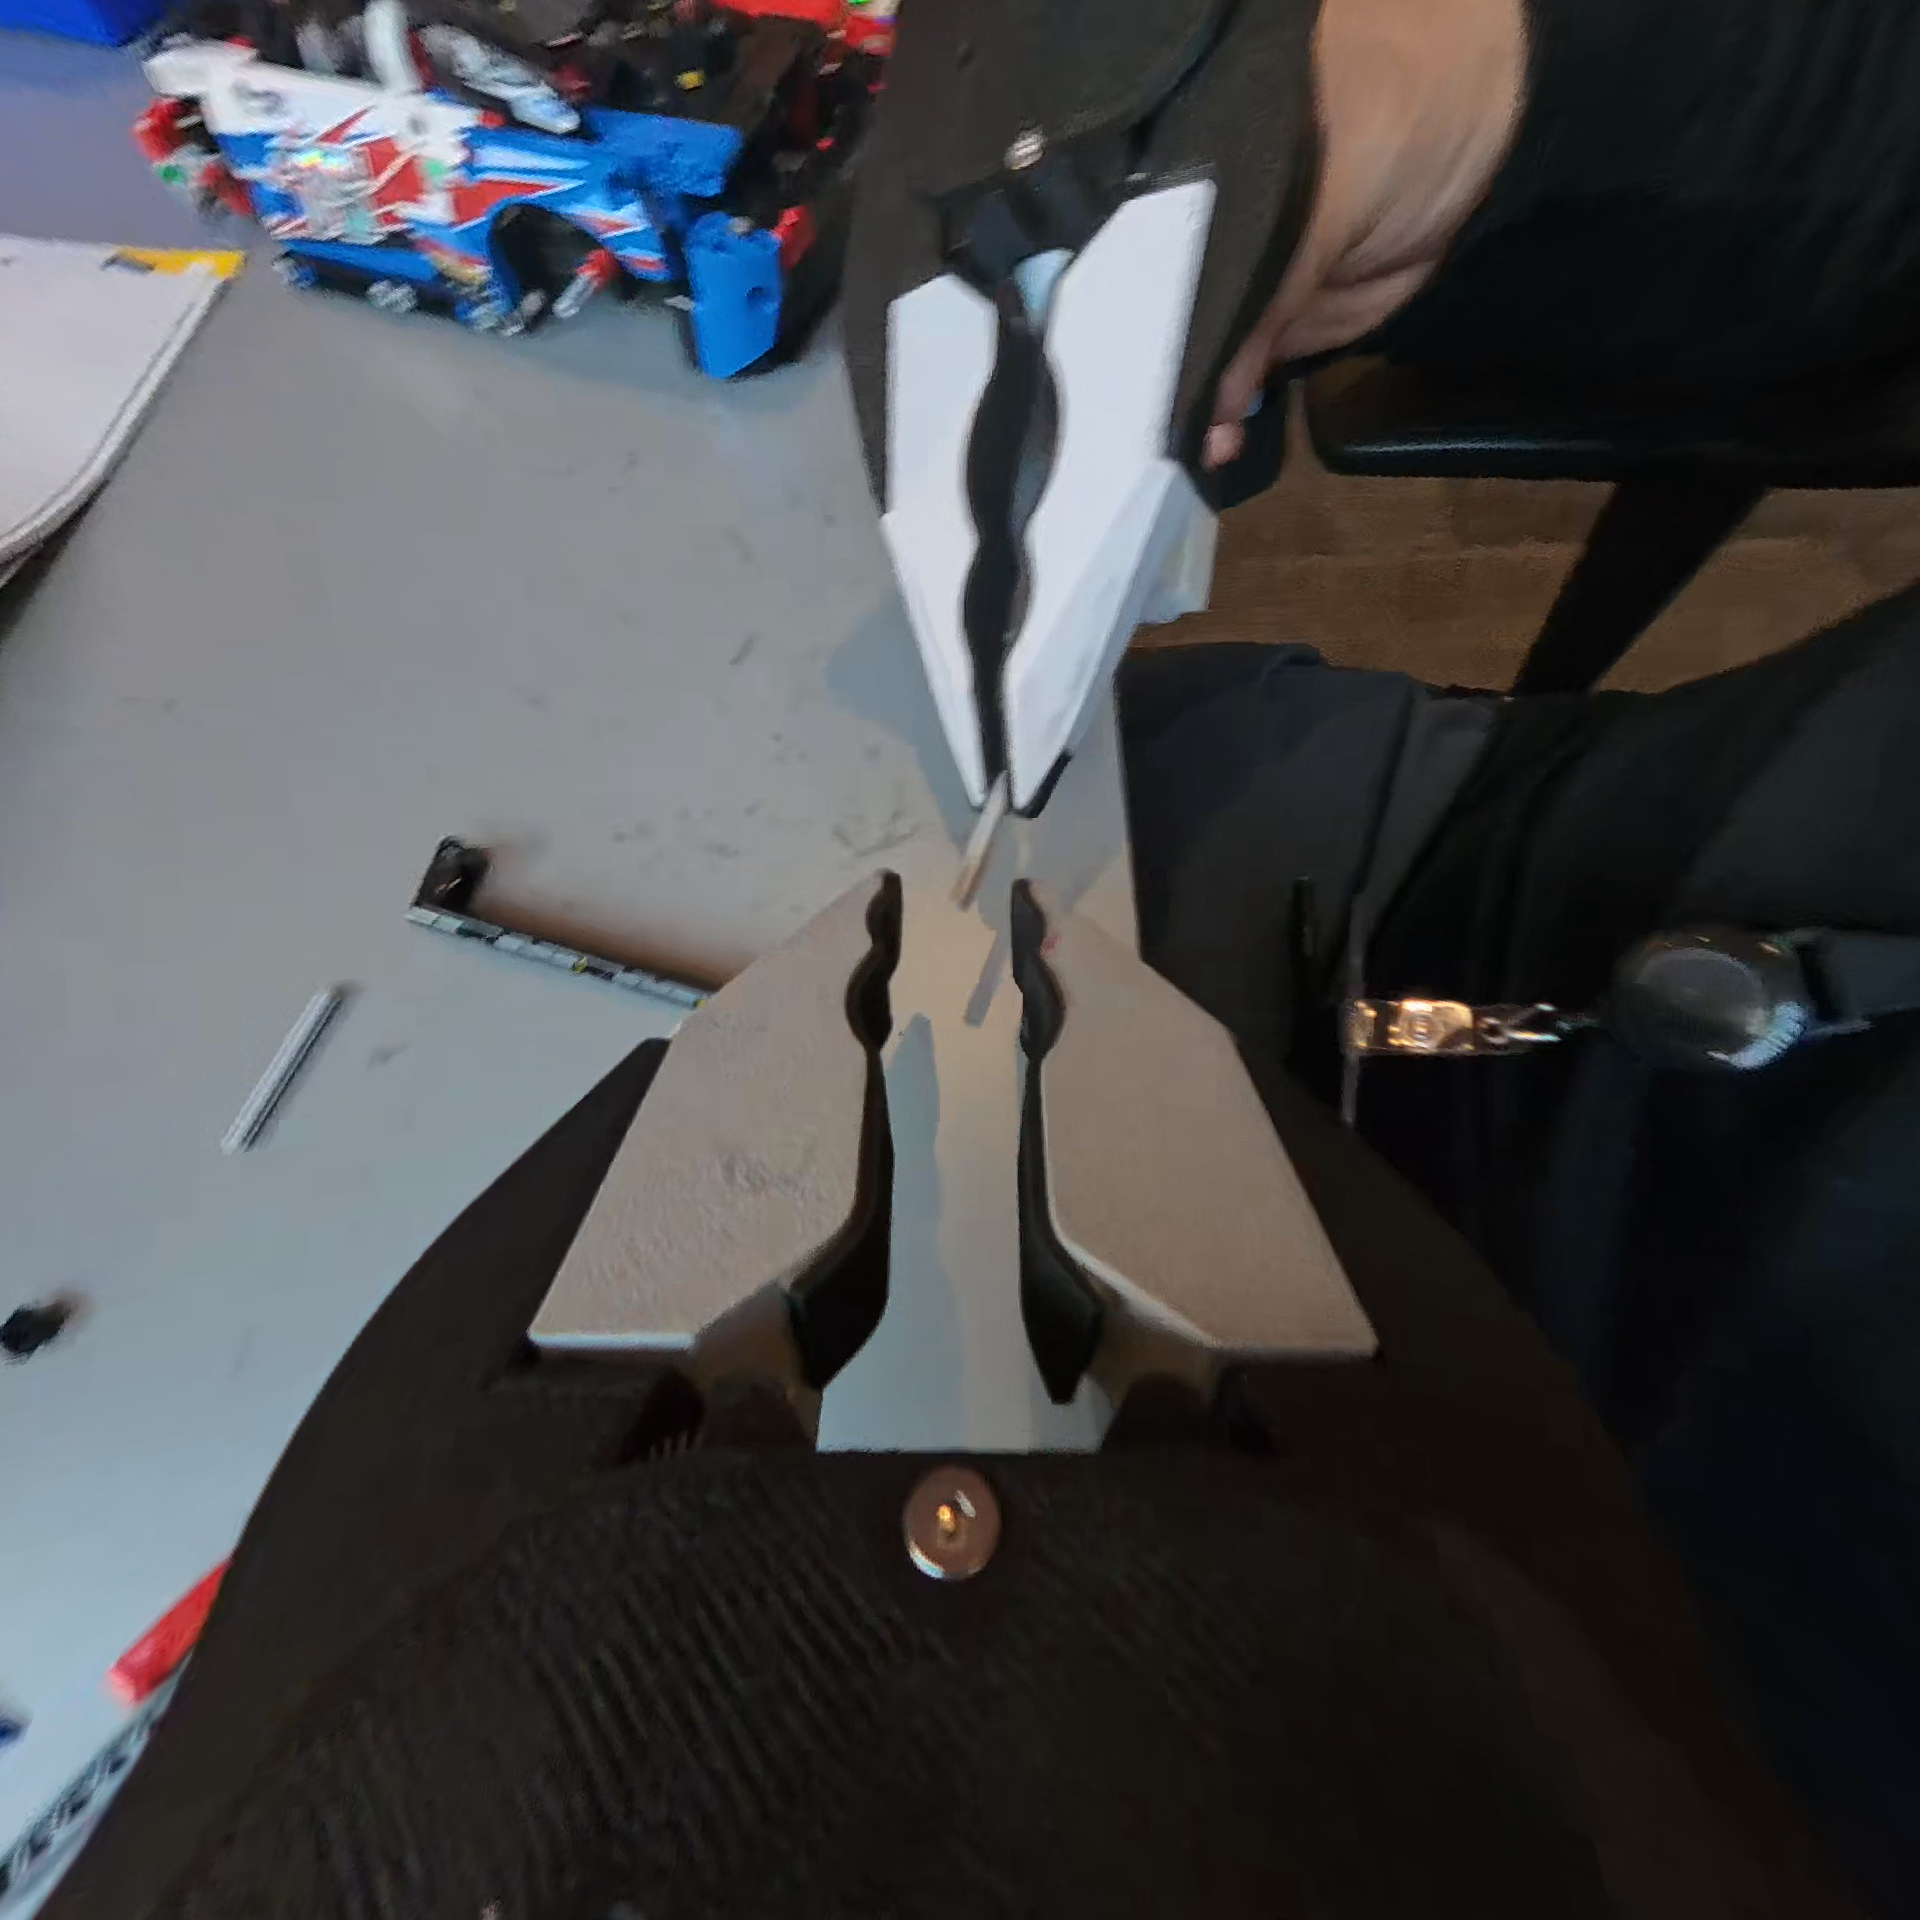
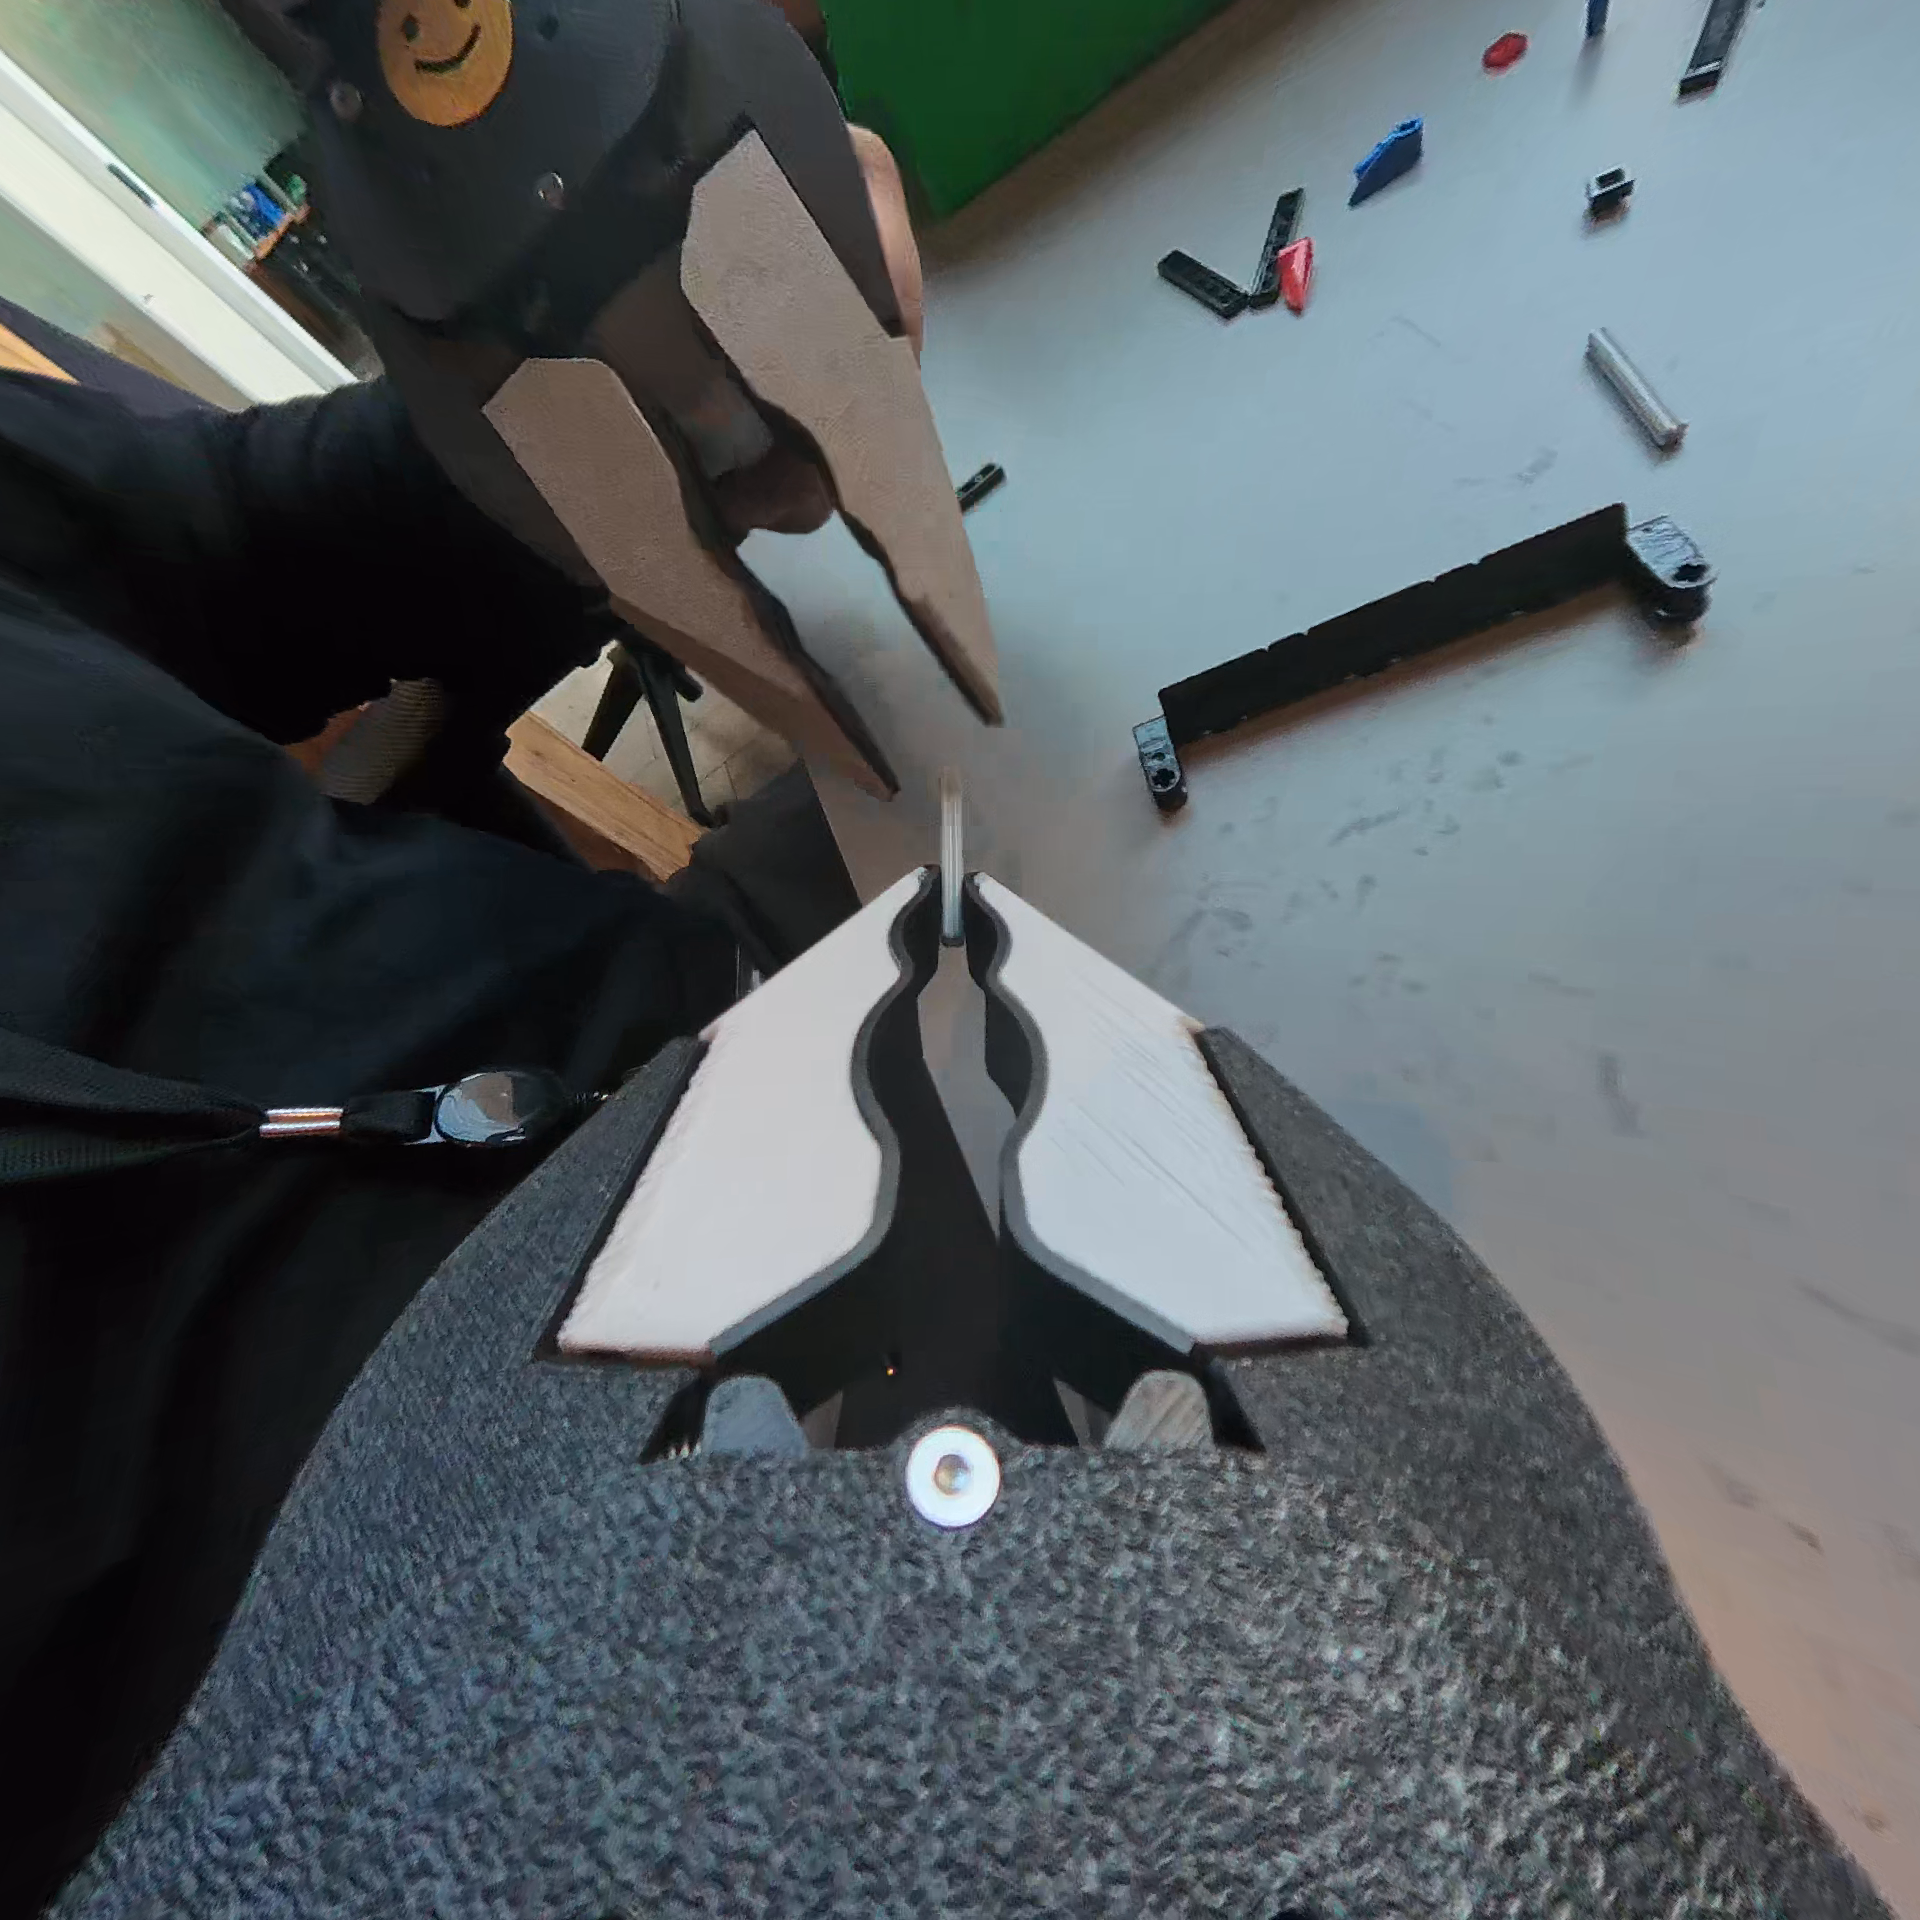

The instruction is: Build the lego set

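A big gray table (image 2: 1455,1039) fills most of both views, with a brown wood floor and a green wall part past its edge. Near the table's edge, the right gripper (image 2: 948,883) pinches a thin light gray Lego axle (image 2: 950,842) at its very tips, and the axle sticks out past them. The left gripper (image 1: 951,896) is just beside that axle with its jaws apart and nothing in them; the axle's free end points into the gap between its tips. A long black Lego beam (image 2: 1403,634) with a small connector at each end lies flat on the table, near the two grippers. A second gray axle (image 2: 1633,390) lies farther out past the beam. Beyond that sit small loose pieces: a blue wedge (image 2: 1387,161), a red wedge (image 2: 1296,272) and short black beams (image 2: 1236,270). A blue, white and red Lego race car (image 1: 457,197) stands far across the table from the black beam. The person wears dark clothes.
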### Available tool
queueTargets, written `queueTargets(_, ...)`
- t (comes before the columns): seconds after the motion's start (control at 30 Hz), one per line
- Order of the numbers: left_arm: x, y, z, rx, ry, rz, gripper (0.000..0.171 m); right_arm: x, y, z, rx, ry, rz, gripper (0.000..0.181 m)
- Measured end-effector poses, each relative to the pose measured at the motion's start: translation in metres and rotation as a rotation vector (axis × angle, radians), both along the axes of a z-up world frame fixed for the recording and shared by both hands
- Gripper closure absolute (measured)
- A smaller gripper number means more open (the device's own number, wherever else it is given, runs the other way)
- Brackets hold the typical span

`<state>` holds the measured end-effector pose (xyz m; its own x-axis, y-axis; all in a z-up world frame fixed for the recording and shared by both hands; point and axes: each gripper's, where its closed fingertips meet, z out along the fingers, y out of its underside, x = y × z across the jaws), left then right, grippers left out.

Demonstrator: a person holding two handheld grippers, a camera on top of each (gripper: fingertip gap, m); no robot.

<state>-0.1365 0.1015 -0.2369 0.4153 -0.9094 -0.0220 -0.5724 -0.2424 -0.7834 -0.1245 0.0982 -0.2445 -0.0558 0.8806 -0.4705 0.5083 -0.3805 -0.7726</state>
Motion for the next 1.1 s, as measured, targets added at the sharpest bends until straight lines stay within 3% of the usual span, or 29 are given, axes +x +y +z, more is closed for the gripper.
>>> queueTargets(0.2,0.013,-0.007,-0.002,0.098,0.051,-0.114,0.166,0.001,-0.006,0.007,-0.081,0.046,0.028,0.178)
queueTargets(0.37,0.013,-0.007,-0.002,0.122,0.058,-0.121,0.161,0.001,-0.008,0.011,-0.103,0.07,0.045,0.178)
queueTargets(0.57,0.01,-0.008,0.0,0.131,0.041,-0.123,0.169,0.0,-0.008,0.014,-0.12,0.095,0.044,0.178)
queueTargets(0.63,0.01,-0.006,-0.003,0.069,0.024,-0.097,0.17,0.0,-0.004,0.011,-0.014,0.085,0.028,0.177)
queueTargets(0.73,0.01,-0.004,-0.007,-0.026,-0.011,-0.062,0.17,-0.001,0.003,0.011,0.29,0.072,0.014,0.176)
queueTargets(0.87,0.008,-0.003,-0.009,-0.031,0.003,-0.059,0.17,-0.002,0.005,0.008,0.63,0.012,0.022,0.175)
queueTargets(1.1,0.007,-0.006,-0.016,-0.054,0.03,-0.064,0.169,-0.001,-0.002,0.001,0.734,-0.006,0.082,0.178)
